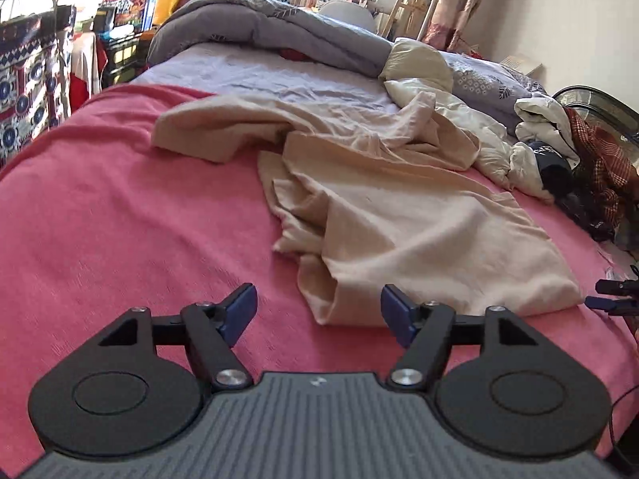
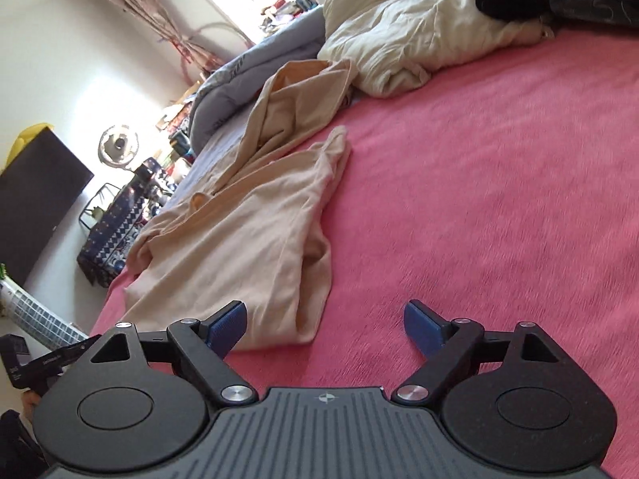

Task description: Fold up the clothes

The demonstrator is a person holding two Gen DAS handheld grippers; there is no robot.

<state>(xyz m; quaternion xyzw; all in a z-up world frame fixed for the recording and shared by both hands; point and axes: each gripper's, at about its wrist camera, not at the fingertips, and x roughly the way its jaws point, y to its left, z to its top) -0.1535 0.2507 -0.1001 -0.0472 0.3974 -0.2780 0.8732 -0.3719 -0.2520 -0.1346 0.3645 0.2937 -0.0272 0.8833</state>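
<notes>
plaid garment point(image 1: 603, 159) left view only; black screen point(image 2: 36, 199) right view only

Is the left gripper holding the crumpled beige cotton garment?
No: the left gripper stands open with nothing between its blue pads, and the crumpled beige cotton garment lies loose on the pink bedspread.

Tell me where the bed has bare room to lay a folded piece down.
Bare pink blanket lies left of the beige garment, between it and the bed's edge. In the right wrist view, more lies right of the garment. Crowded: cream bedding and clothes pile beyond.
</notes>
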